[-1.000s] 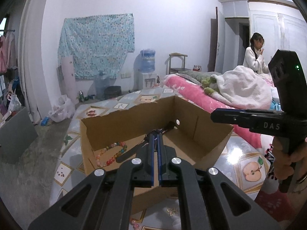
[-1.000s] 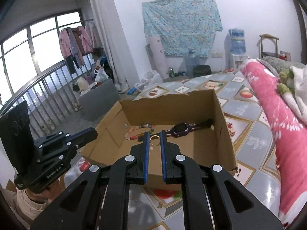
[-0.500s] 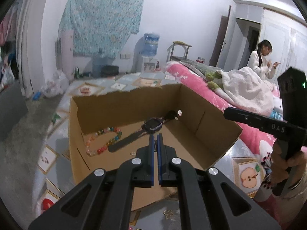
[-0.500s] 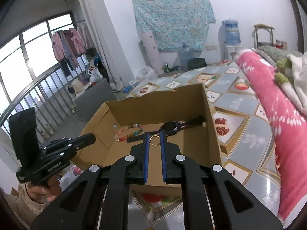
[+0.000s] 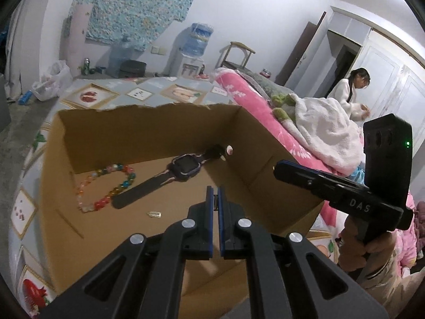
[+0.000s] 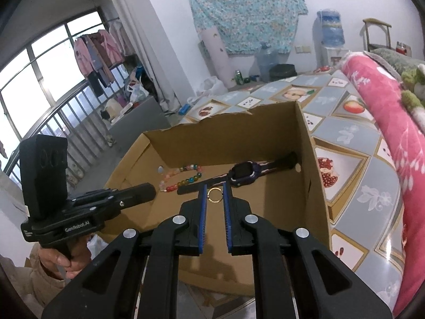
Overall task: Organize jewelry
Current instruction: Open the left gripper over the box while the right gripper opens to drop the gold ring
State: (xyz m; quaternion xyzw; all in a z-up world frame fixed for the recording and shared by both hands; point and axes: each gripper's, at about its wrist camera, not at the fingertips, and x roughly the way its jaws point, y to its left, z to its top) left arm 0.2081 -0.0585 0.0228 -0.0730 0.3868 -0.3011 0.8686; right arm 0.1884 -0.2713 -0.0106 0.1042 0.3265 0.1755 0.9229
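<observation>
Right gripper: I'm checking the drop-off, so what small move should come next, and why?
Probably let the right gripper open fully: its jaws are opening around the thin gold ring, already over the brown cardboard box holding the dark wristwatch and colourful bead bracelet.

Matt brown cardboard box [image 6: 313, 186] with a torn far rim holds glossy beads [image 5: 106, 188] and a shiny metal ring [image 6: 214, 194].

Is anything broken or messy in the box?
Yes. The cardboard box's far wall has a ragged, torn top edge, as if a flap was ripped off. Inside, the bead bracelet and watch lie loose, and a tiny metal piece sits alone on the bottom; what it is, I cannot tell.
</observation>
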